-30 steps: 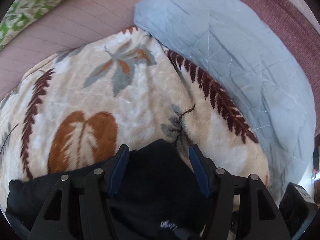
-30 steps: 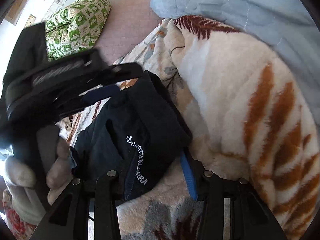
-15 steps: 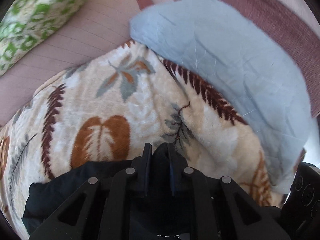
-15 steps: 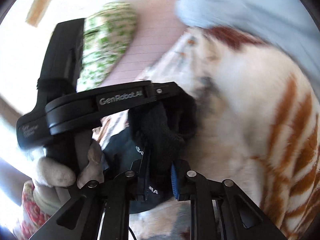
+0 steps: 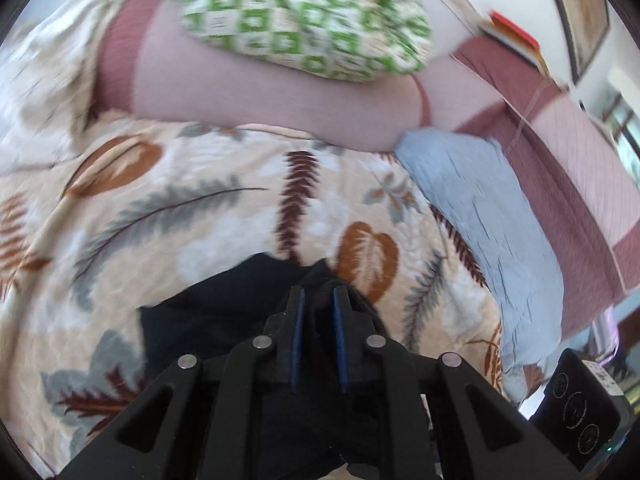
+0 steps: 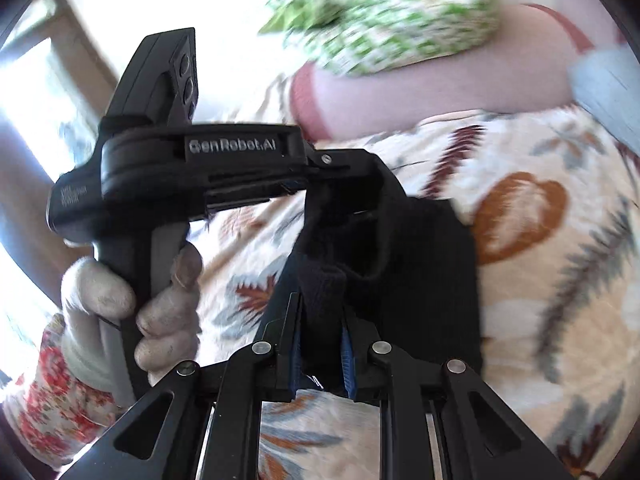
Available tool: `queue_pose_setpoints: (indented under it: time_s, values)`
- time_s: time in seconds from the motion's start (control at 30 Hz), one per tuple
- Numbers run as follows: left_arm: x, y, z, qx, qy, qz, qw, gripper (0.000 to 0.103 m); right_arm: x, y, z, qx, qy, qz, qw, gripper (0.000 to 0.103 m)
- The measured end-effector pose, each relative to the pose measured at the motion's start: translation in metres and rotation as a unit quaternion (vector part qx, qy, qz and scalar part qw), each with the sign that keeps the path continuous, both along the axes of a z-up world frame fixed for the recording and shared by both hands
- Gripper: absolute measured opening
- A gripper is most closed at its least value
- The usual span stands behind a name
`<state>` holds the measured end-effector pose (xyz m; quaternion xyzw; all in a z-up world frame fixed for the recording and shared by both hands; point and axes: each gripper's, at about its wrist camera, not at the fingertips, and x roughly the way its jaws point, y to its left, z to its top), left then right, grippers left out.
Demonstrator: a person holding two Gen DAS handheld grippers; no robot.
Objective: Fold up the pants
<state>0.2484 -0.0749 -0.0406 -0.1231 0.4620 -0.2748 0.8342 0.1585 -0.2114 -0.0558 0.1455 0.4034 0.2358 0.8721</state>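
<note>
The black pants [image 6: 424, 264] hung bunched between your two tools, above the leaf-patterned blanket [image 5: 208, 216] that covered the bed. Your right hand-held gripper [image 6: 320, 320] was clenched on a thick fold of the dark fabric, which bulged up between its blue pads [image 6: 347, 354]. Your left hand-held gripper [image 5: 318, 312] was likewise clamped on the pants [image 5: 224, 304], its blue pads nearly together with black cloth pinched between them; more of the garment spread to the left below it, against the blanket.

In the right wrist view, your left hand-held gripper [image 6: 360, 168] appeared side-on at the far left, gripping the top edge of the same garment, with your gloved left hand [image 6: 120, 308] wrapped around its handle and a floral sleeve [image 6: 44, 400] below.

Beyond the blanket, a pale blue quilt [image 5: 492, 216] lay along its right side, touching it. A pink sheet [image 5: 256, 96] stretched across the far part of the bed, and a green-and-white patterned pillow [image 5: 312, 20] rested on it at the far edge. Both views were blurred by motion.
</note>
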Motion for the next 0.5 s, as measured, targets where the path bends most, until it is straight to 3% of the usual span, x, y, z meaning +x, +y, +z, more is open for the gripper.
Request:
queue_pose_setpoints:
  time_s: [0.17, 0.3, 0.37, 0.5]
  values:
    - [0.004, 0.061, -0.029, -0.014, 0.031, 0.051, 0.9981, 0.017, 0.014, 0.058, -0.015, -0.044, 0.024, 0.041, 0.998, 0.020]
    - [0.004, 0.101, -0.051, -0.032, 0.065, 0.095, 0.9928, 0.034, 0.010, 0.085, -0.029, -0.107, 0.030, 0.069, 0.991, 0.038]
    - [0.001, 0.123, -0.055, -0.049, 0.068, 0.118, 0.9895, 0.040, 0.001, 0.090, -0.025, -0.098, 0.029, 0.094, 0.990, 0.052]
    - [-0.010, 0.158, -0.052, -0.068, 0.071, 0.160, 0.9821, 0.042, -0.024, 0.071, 0.006, -0.057, 0.003, 0.112, 0.992, 0.052]
